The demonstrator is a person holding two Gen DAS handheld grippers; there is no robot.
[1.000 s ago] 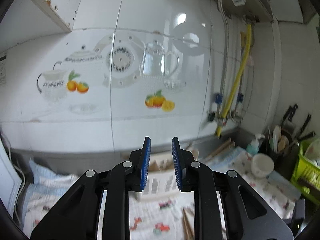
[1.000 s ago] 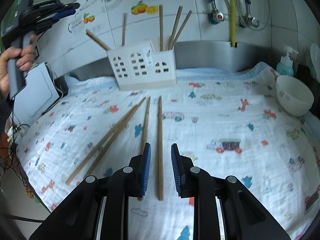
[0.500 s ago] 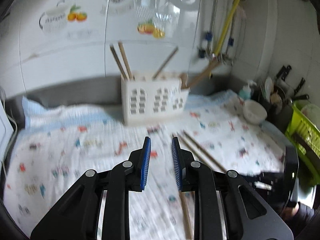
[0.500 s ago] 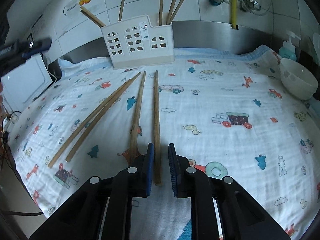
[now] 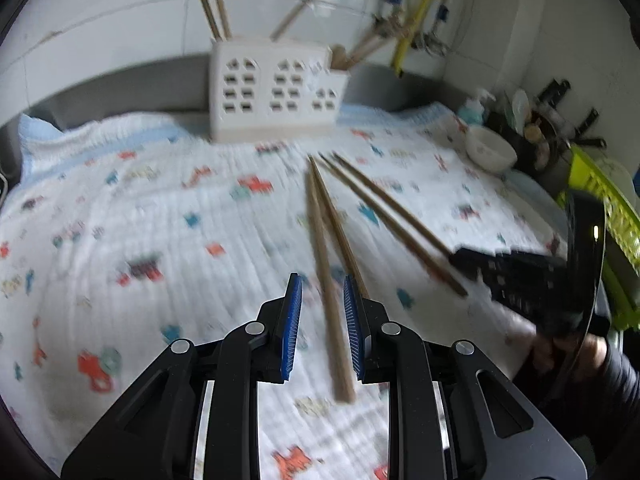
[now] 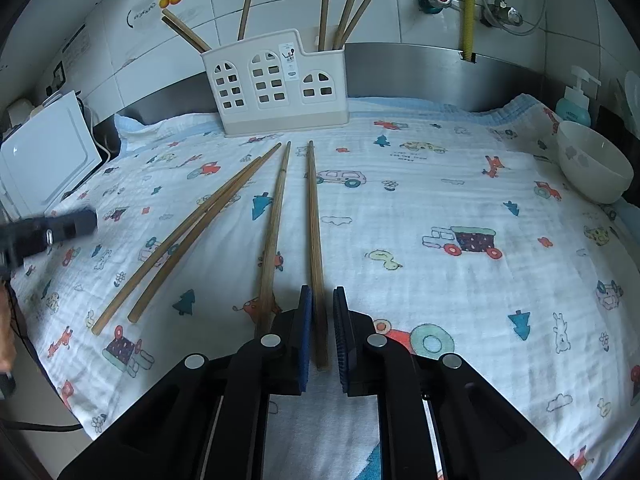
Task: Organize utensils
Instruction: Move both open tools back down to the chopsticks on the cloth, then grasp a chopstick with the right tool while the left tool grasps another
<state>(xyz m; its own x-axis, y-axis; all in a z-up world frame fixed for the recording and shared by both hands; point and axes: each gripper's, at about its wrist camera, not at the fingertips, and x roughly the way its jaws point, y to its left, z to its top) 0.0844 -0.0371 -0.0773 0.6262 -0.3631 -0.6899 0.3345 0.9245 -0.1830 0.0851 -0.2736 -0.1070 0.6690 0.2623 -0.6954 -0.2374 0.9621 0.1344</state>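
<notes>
Several wooden chopsticks lie on a patterned cloth (image 6: 460,200) in front of a white utensil holder (image 6: 276,84), which has more chopsticks standing in it. My right gripper (image 6: 322,300) is low over the cloth, its jaws narrowly apart around the near end of the rightmost chopstick (image 6: 314,216). My left gripper (image 5: 320,296) is open, its jaws astride the near end of another chopstick (image 5: 326,280). The holder (image 5: 276,92) stands at the back in the left wrist view. The right gripper (image 5: 516,280) shows there at the right, over two chopsticks (image 5: 384,216).
A white bowl (image 6: 592,164) sits at the cloth's right edge, with a soap bottle (image 6: 576,100) behind it. A white appliance (image 6: 44,152) stands at the left. A green basket (image 5: 604,212) and knives are at the far right. Pipes run down the tiled wall.
My left gripper has tilted down from the wall and come low over the chopsticks. My right gripper has moved forward and down, and its jaws have narrowed around the rightmost chopstick.
</notes>
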